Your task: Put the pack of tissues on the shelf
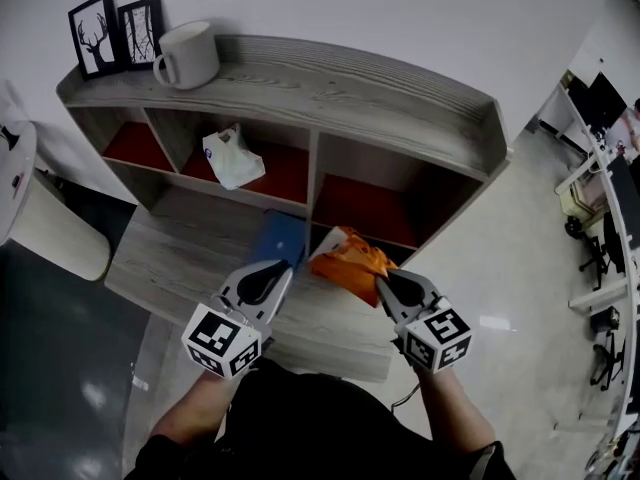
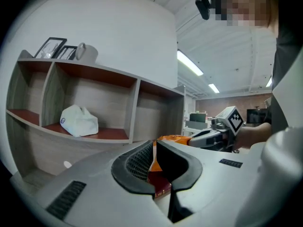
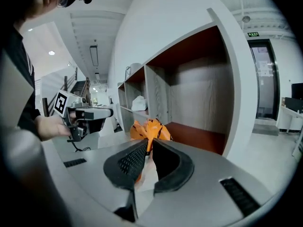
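Observation:
An orange pack of tissues hangs between my two grippers, in front of the grey wooden shelf and near its lower right red-floored compartment. My left gripper is shut on the pack's left edge, which shows as a thin orange strip between the jaws. My right gripper is shut on the pack's right edge, and the crumpled orange pack shows just past its jaws. In each gripper view the other gripper shows: the right gripper and the left gripper.
A white tissue pack lies in the middle compartment; the left gripper view shows this white pack too. A white mug and two framed pictures stand on top of the shelf. A blue flat item lies on the lower board. A white seat is at left.

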Action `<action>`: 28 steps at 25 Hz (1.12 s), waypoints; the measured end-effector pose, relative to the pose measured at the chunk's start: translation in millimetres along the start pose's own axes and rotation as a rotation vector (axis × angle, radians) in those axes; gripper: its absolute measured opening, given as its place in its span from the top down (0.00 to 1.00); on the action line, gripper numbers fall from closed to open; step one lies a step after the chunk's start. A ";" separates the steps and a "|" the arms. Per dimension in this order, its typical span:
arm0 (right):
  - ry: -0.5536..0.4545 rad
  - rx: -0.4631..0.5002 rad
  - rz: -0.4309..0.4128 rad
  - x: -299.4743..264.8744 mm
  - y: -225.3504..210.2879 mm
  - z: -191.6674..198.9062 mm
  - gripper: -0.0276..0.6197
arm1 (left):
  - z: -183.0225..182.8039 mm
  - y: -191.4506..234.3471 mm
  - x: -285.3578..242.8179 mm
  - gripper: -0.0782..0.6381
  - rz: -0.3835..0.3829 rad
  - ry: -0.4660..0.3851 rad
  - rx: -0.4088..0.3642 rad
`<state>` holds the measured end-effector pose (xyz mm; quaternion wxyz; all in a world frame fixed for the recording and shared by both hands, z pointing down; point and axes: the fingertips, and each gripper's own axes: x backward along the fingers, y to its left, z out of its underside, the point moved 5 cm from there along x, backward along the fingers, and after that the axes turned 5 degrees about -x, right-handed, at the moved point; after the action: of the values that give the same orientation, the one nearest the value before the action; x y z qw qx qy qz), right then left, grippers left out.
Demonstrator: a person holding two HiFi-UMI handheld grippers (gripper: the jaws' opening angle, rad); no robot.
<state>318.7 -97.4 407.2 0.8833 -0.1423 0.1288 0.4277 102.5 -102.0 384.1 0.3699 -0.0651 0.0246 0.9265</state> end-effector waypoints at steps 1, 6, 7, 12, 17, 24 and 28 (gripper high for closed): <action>-0.011 -0.001 0.012 1.2 -3.5 -5.6 0.91 | -2.0 -0.2 -2.0 0.85 0.010 0.002 -0.001; -0.035 0.011 0.073 -9.5 -21.2 -28.0 0.91 | -9.6 12.1 -7.8 0.85 0.045 0.007 -0.012; -0.032 0.017 0.087 -14.3 -25.8 -30.6 0.91 | -9.8 15.1 -8.2 0.85 0.047 0.006 -0.009; -0.005 0.034 0.142 -40.3 -44.4 -39.1 0.91 | -12.7 26.4 -7.2 0.85 0.057 -0.004 0.001; 0.015 0.027 0.180 -65.9 -56.2 -41.0 0.91 | -12.0 37.7 -6.6 0.85 0.060 -0.007 0.001; 0.022 0.017 0.255 -86.3 -76.5 -43.0 0.90 | -9.2 49.8 -6.5 0.85 0.054 0.003 0.010; 0.020 0.009 0.278 -92.4 -81.3 -44.9 0.90 | -8.2 55.8 -6.2 0.85 0.046 0.002 0.016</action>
<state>322.8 -228.3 409.3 0.8147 -0.1233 0.1582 0.5440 69.4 -147.5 376.7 0.3490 -0.0624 0.0338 0.9344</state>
